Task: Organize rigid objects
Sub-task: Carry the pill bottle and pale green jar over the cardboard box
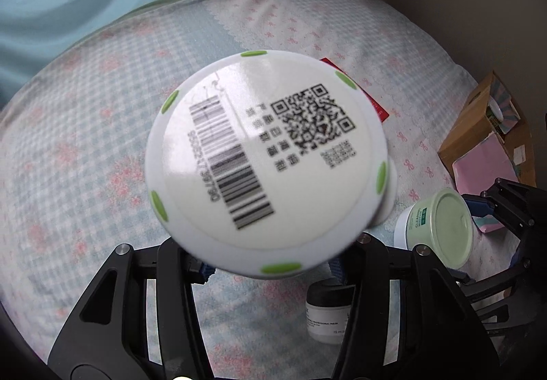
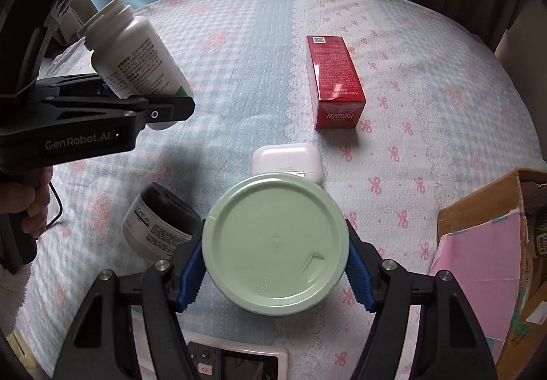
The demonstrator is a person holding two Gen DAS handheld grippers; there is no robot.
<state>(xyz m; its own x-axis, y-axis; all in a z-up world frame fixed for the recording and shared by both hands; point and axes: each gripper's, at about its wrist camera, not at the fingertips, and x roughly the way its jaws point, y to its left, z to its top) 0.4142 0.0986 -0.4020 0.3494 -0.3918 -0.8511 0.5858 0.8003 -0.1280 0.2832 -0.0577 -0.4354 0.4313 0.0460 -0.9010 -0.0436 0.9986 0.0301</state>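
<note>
My left gripper point(image 1: 270, 263) is shut on a white pill bottle point(image 1: 263, 157), held in the air with its barcoded base facing the camera. In the right wrist view the left gripper point(image 2: 160, 113) holds the bottle point(image 2: 136, 55) tilted above the table's left side. My right gripper point(image 2: 275, 274) is shut on a jar with a pale green lid point(image 2: 275, 245); this jar also shows in the left wrist view point(image 1: 441, 229). A red Marubi box point(image 2: 336, 82), a white earbud case point(image 2: 289, 161) and a grey-white L'Oreal jar point(image 2: 160, 222) lie on the table.
The table wears a checked blue and pink cloth point(image 2: 239, 55). An open cardboard box point(image 2: 492, 263) with pink contents stands at the right edge. A calculator point(image 2: 239, 363) lies at the near edge. Curtains hang behind the table.
</note>
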